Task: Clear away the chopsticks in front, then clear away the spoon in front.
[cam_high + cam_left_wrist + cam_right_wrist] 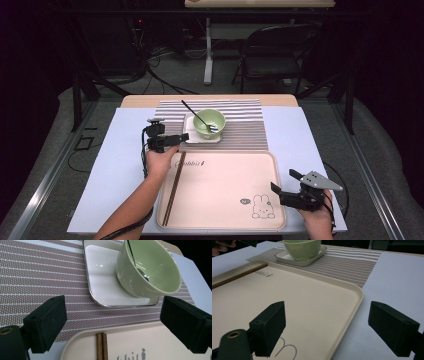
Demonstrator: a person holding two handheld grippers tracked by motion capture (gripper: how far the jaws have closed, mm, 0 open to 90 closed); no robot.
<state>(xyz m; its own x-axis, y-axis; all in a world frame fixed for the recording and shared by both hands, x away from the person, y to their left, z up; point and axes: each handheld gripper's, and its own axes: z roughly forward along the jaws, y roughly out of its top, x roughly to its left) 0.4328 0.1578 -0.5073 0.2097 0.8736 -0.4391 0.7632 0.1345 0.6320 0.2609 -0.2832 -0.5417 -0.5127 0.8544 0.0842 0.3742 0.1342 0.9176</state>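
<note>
Dim room beyond the table, with a folding chair (pixel 272 50) and a tangle of cables on the floor well back. On the table, a white sheet (pixel 120 165) under everything, a striped woven placemat (pixel 240 132) at the far middle and a smooth beige tray (pixel 225 190) with rounded corners and a low raised rim on the near side. On the mat, a small square white plate (pixel 105 280), glossy, bearing a pale green bowl (pixel 150 272) with a dark-handled spoon (pixel 200 119) leaning out over its far-left rim. Inside the tray along its left rim, a pair of brown chopsticks (pixel 173 187), side by side and touching. Printed rabbit drawing (pixel 260 206) at the tray's near right corner.

Left gripper (pixel 172 140) just beside the plate's left edge, over the mat and the tray's far rim, jaws spread wide and holding nothing; bowl and plate straight ahead between them in the left gripper view. Right gripper (pixel 285 185) at the tray's right rim, jaws likewise wide and empty, one over the tray, one over bare white sheet. Plenty of free tray floor between chopsticks and rabbit; open sheet on both sides.
</note>
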